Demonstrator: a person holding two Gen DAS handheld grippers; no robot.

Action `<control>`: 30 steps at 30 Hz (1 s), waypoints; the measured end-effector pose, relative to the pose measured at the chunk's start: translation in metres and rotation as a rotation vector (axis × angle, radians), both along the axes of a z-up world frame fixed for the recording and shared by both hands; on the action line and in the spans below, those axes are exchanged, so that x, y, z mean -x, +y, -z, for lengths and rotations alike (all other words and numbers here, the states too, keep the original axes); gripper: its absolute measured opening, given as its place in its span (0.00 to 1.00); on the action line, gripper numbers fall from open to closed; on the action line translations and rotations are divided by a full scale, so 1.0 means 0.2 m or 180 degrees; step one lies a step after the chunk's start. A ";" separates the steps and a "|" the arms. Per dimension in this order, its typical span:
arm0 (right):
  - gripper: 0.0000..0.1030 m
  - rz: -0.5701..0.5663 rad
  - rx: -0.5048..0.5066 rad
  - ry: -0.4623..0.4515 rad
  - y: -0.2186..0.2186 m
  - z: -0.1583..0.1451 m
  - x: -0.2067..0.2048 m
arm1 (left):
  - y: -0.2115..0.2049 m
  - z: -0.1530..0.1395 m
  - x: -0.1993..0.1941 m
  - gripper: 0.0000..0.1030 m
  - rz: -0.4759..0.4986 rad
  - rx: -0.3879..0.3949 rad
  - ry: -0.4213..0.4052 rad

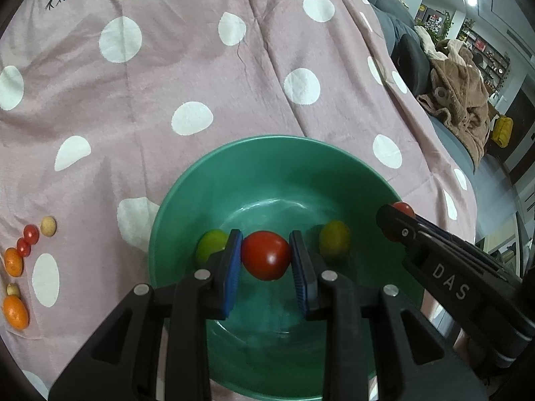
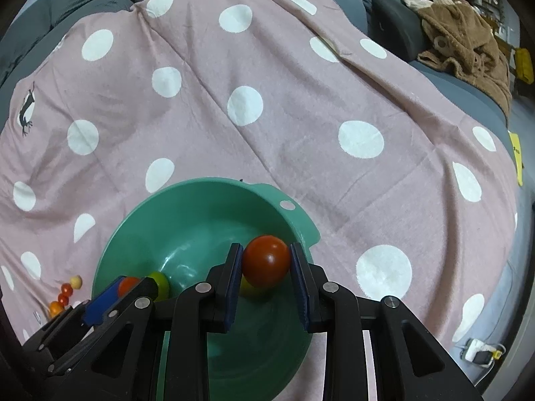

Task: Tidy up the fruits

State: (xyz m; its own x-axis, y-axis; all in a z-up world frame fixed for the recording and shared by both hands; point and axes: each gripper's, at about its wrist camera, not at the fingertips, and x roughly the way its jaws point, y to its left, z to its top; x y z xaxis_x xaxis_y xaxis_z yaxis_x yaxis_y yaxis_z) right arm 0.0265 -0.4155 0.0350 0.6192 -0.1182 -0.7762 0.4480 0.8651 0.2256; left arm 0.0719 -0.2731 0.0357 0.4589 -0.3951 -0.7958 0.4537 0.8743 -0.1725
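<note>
A green bowl (image 1: 187,200) sits on the pink dotted cloth; it also shows in the right wrist view (image 2: 133,227). My left gripper (image 1: 266,260) is shut on a red tomato (image 1: 265,255) over the bowl's middle. Two yellow-green fruits (image 1: 210,245) (image 1: 334,239) lie in the bowl on either side. My right gripper (image 2: 266,264) is shut on another red tomato (image 2: 266,260) above the bowl's right rim; it shows in the left wrist view (image 1: 399,219) too. The left gripper appears in the right wrist view (image 2: 128,287).
Small oranges (image 1: 14,260), cherry tomatoes (image 1: 30,234) and pale round fruits (image 1: 48,225) lie on the cloth to the left of the bowl. A brown robe (image 2: 468,43) lies on the grey sofa at the far right.
</note>
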 end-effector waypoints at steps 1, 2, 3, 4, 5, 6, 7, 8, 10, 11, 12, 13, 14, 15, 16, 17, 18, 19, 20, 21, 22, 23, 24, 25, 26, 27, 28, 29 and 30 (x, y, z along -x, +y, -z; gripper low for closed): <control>0.29 -0.0001 0.0004 0.0007 0.00 0.00 0.00 | 0.00 0.00 0.00 0.27 -0.0001 0.0001 0.0009; 0.29 -0.0005 0.0007 0.0014 0.00 0.00 0.00 | 0.00 0.01 0.00 0.27 -0.0001 0.0005 0.0021; 0.29 -0.0005 0.0006 0.0017 0.00 0.01 0.00 | -0.01 0.01 -0.01 0.27 -0.0007 0.0012 0.0034; 0.29 -0.0007 0.0005 0.0018 0.00 0.01 0.00 | -0.01 0.01 0.00 0.27 -0.0009 0.0017 0.0041; 0.29 -0.0009 0.0006 0.0018 0.00 0.01 0.00 | -0.01 0.02 -0.01 0.28 -0.0004 0.0024 0.0053; 0.29 -0.0006 0.0004 0.0021 0.00 0.01 0.00 | -0.01 0.02 -0.01 0.28 -0.0002 0.0035 0.0064; 0.29 -0.0003 0.0004 0.0022 0.00 0.01 0.00 | -0.01 0.01 -0.01 0.28 0.0006 0.0053 0.0072; 0.29 -0.0007 0.0010 0.0016 0.00 0.01 0.00 | -0.01 0.01 0.00 0.28 0.0008 0.0073 0.0085; 0.29 -0.0034 -0.0006 0.0004 0.01 0.00 0.00 | 0.00 0.00 0.00 0.34 -0.0005 0.0116 0.0104; 0.30 -0.0042 -0.0006 -0.0006 0.01 0.00 0.00 | 0.02 -0.01 0.00 0.38 -0.0028 0.0150 0.0096; 0.30 -0.0051 0.0005 -0.0015 0.02 0.00 0.00 | 0.03 -0.02 0.01 0.40 -0.0056 0.0157 0.0071; 0.34 -0.0050 0.0025 -0.0020 0.03 -0.01 0.00 | 0.05 -0.03 0.01 0.44 -0.0077 0.0156 0.0054; 0.39 -0.0045 0.0057 -0.0026 0.03 -0.02 0.00 | 0.06 -0.04 0.01 0.48 -0.0098 0.0158 0.0037; 0.41 -0.0038 0.0071 -0.0041 0.04 -0.02 0.01 | 0.09 -0.06 0.02 0.50 -0.0114 0.0187 0.0028; 0.47 -0.0035 0.0077 -0.0062 0.04 -0.03 0.01 | 0.12 -0.07 0.02 0.52 -0.0130 0.0221 0.0029; 0.50 -0.0042 0.0076 -0.0089 0.05 -0.04 0.01 | 0.15 -0.08 0.03 0.53 -0.0149 0.0251 0.0031; 0.50 -0.0050 0.0074 -0.0105 0.05 -0.05 0.01 | 0.19 -0.09 0.03 0.54 -0.0190 0.0281 0.0023; 0.50 -0.0063 0.0074 -0.0120 0.06 -0.05 0.01 | 0.23 -0.11 0.04 0.55 -0.0225 0.0291 0.0010; 0.50 -0.0088 0.0088 -0.0138 0.08 -0.06 0.01 | 0.27 -0.12 0.05 0.56 -0.0260 0.0297 -0.0007; 0.50 -0.0105 0.0102 -0.0148 0.09 -0.07 0.01 | 0.32 -0.13 0.06 0.57 -0.0312 0.0294 -0.0033; 0.50 -0.0124 0.0121 -0.0158 0.10 -0.08 0.01 | 0.36 -0.14 0.07 0.58 -0.0359 0.0276 -0.0060; 0.50 -0.0152 0.0146 -0.0170 0.13 -0.09 0.00 | 0.41 -0.15 0.08 0.59 -0.0406 0.0242 -0.0091; 0.50 -0.0172 0.0164 -0.0182 0.14 -0.10 0.00 | 0.47 -0.16 0.09 0.59 -0.0468 0.0184 -0.0124; 0.50 -0.0204 0.0188 -0.0199 0.17 -0.11 -0.01 | 0.53 -0.16 0.11 0.59 -0.0530 0.0129 -0.0148; 0.50 -0.0229 0.0204 -0.0210 0.19 -0.12 -0.01 | 0.59 -0.17 0.12 0.59 -0.0596 0.0077 -0.0167; 0.50 -0.0253 0.0219 -0.0221 0.21 -0.13 -0.01 | 0.64 -0.18 0.13 0.59 -0.0647 0.0049 -0.0179; 0.50 -0.0271 0.0234 -0.0232 0.23 -0.13 -0.01 | 0.71 -0.18 0.14 0.60 -0.0714 0.0030 -0.0196; 0.50 -0.0297 0.0262 -0.0241 0.26 -0.14 -0.02 | 0.78 -0.19 0.14 0.61 -0.0793 0.0011 -0.0210; 0.50 -0.0319 0.0287 -0.0245 0.29 -0.15 -0.03 | 0.86 -0.19 0.15 0.63 -0.0899 -0.0021 -0.0223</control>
State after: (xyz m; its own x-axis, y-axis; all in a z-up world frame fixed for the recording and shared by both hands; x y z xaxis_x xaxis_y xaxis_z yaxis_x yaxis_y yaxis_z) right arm 0.0317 -0.3570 0.0647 0.6887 -0.1198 -0.7150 0.3426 0.9230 0.1753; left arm 0.0418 -0.1011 0.0745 0.6039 -0.2388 -0.7605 0.2028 0.9687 -0.1432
